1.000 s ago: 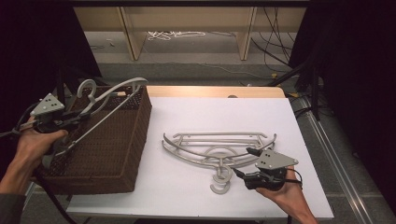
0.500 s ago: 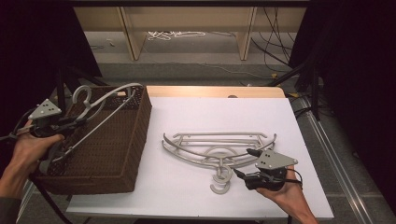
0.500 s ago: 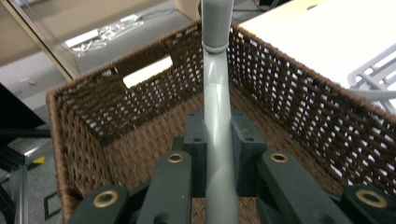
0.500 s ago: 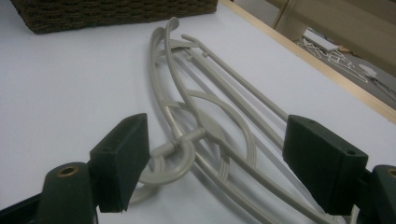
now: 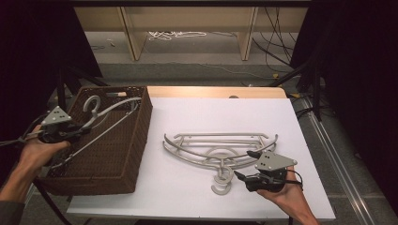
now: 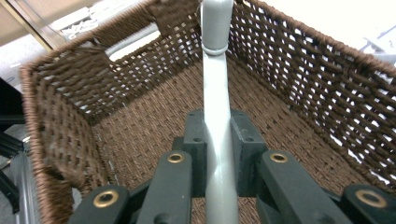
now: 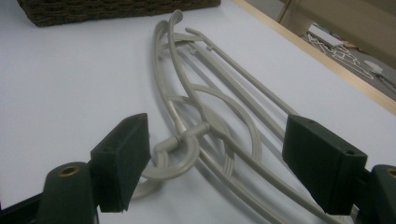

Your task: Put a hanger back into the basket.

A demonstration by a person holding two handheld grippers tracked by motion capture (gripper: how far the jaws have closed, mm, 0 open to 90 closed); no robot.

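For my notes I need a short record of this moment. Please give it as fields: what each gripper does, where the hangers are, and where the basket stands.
left gripper: shut on a grey hanger, held over the open basket
right gripper: open, jaws on either side of the hooks of the hangers on the table, not pressing
hangers on the table: grey, lying flat and stacked on the white table top, hooks toward the person
basket: brown wicker, at the left edge of the table
held hanger: tilted, hook up at the far end
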